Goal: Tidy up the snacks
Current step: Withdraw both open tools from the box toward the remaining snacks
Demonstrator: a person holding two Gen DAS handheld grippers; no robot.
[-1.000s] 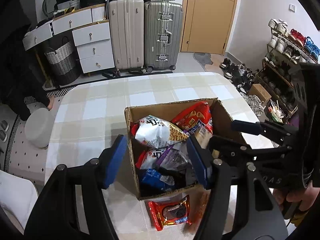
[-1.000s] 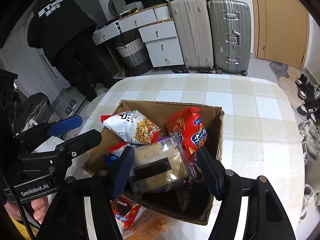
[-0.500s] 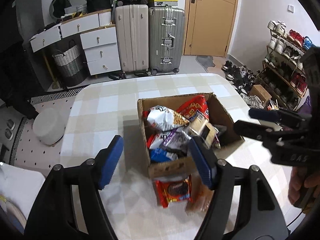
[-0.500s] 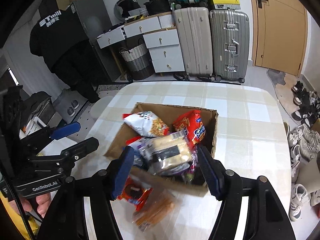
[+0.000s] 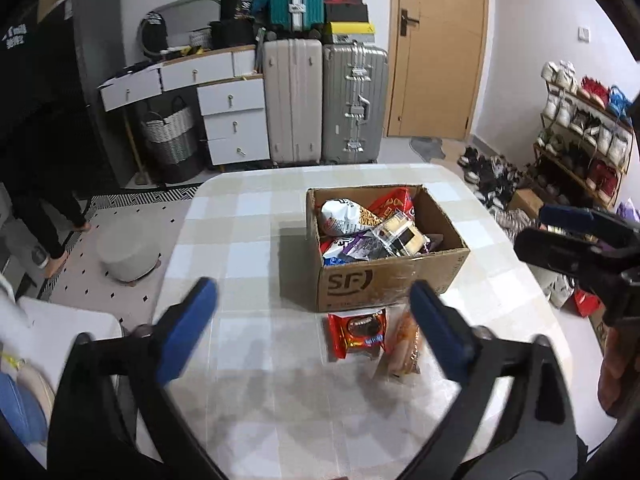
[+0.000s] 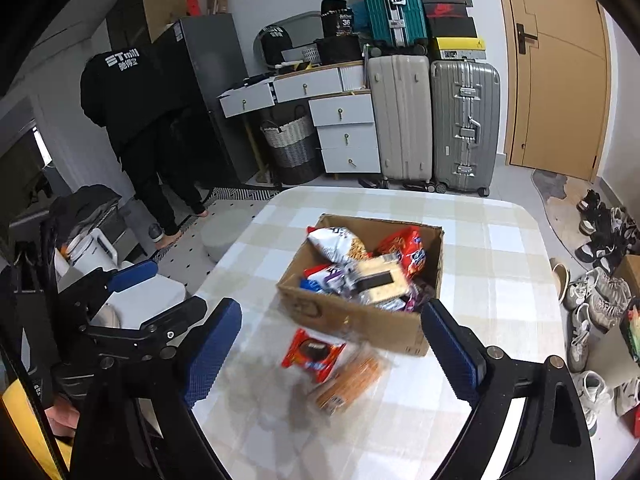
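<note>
Both claws hang over the near part of the table, jaws opening wide: the left gripper [image 5: 312,320] and the right gripper [image 6: 332,344] each pinch nothing, only tabletop and loose packets showing between their blue pads. Just beyond them, on the checked tablecloth [image 5: 248,248], lie a red cookie packet [image 5: 357,331] and, touching it on its right, an orange snack pack [image 5: 404,344], both just in front of the cardboard box [image 5: 384,280]. That box sits near the table's middle, piled with snack bags [image 5: 368,228], a clear cracker pack on top. Past the table's far edge stand two suitcases [image 5: 324,100], a white drawer unit [image 5: 232,120] and a woven basket [image 5: 170,136]; a wooden door [image 5: 436,48] closes the back wall. Left of them a person in black [image 6: 132,128] bends away, and a shoe rack [image 5: 580,132] lines the right wall
</note>
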